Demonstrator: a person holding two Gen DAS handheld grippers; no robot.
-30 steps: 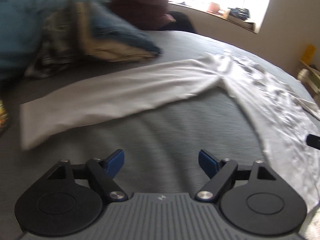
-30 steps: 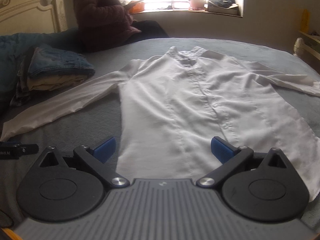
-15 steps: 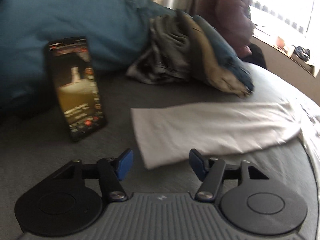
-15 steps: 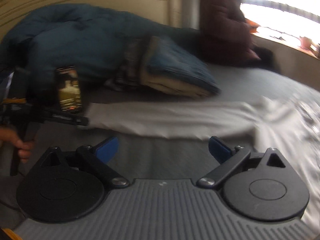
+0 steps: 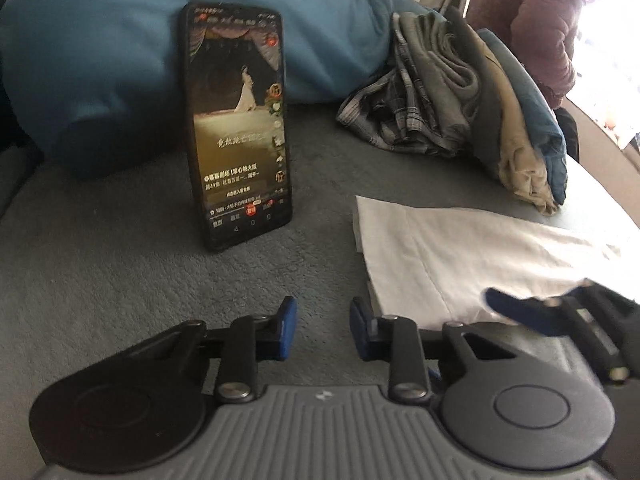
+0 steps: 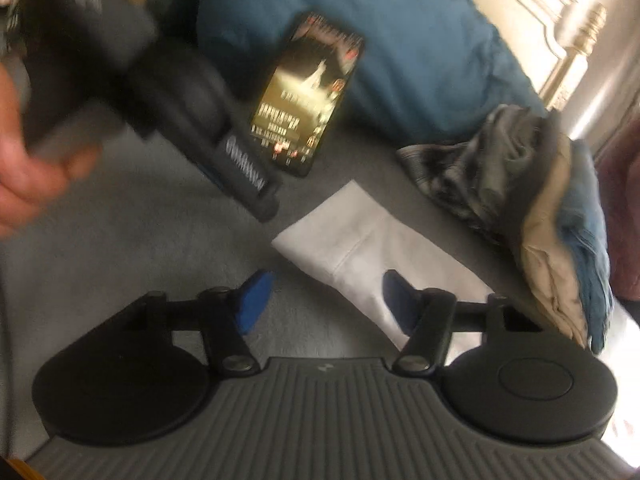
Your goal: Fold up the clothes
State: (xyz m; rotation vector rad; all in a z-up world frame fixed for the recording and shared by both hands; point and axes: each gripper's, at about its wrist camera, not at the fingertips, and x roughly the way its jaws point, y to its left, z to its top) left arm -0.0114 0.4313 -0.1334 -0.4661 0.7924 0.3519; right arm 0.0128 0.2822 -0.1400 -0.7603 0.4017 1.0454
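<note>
A white shirt sleeve lies flat on the grey bed cover, its cuff end point(image 5: 404, 248) just right of my left gripper point(image 5: 323, 330). That gripper is open with a narrow gap, and only bed cover shows between its blue pads. My right gripper point(image 6: 326, 302) is open wide just above the cuff point(image 6: 360, 240), with its right pad over the sleeve and its left pad over the bed. One blue fingertip point(image 5: 504, 300) of the right gripper shows over the sleeve in the left wrist view. The rest of the shirt is out of view.
A lit phone point(image 5: 240, 120) leans upright against a blue duvet point(image 5: 100, 60), just behind the cuff. A pile of folded clothes point(image 5: 480, 120) sits to the right of it. A person in a maroon jacket point(image 5: 540, 20) sits beyond. A hand point(image 6: 24, 152) holds the left gripper's blurred body point(image 6: 180, 92).
Both grippers have swung left from the shirt body along the sleeve to its cuff end. The left gripper's gap has narrowed. The phone now stands close in front.
</note>
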